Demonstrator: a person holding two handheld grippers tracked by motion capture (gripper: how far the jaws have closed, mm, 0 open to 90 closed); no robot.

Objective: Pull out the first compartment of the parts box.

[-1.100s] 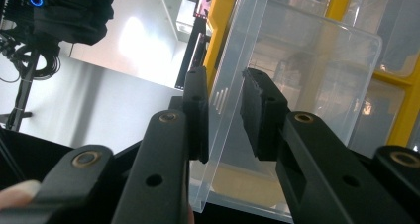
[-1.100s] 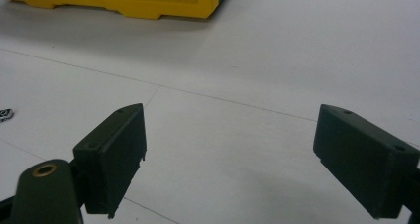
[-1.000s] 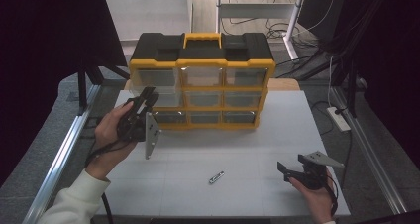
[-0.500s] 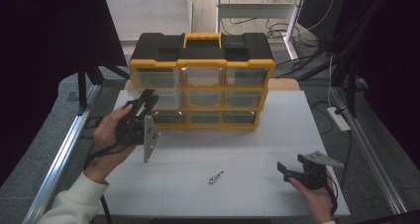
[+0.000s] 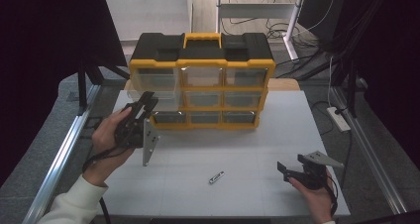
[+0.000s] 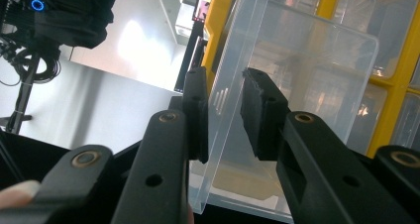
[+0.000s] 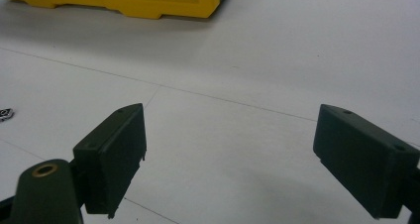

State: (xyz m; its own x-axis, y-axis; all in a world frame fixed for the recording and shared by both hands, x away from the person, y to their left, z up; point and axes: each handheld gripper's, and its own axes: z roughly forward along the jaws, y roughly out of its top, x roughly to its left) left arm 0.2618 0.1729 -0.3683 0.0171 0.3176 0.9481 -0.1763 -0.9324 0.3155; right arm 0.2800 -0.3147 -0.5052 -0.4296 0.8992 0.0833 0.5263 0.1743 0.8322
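My left claw (image 6: 225, 117) straddles the front wall of a clear plastic drawer (image 6: 297, 85), pulled partway out of the left column of the yellow organizer cabinet (image 5: 203, 65) on the counter (image 5: 247, 159). Whether the pads press the wall, I cannot tell. The drawer is probably light, thin-walled and slick; the wall may flex, so take hold low on the front, near the corner. My right claw (image 5: 297, 170) stands wide and empty above the counter, near a small battery-like item (image 5: 216, 177).
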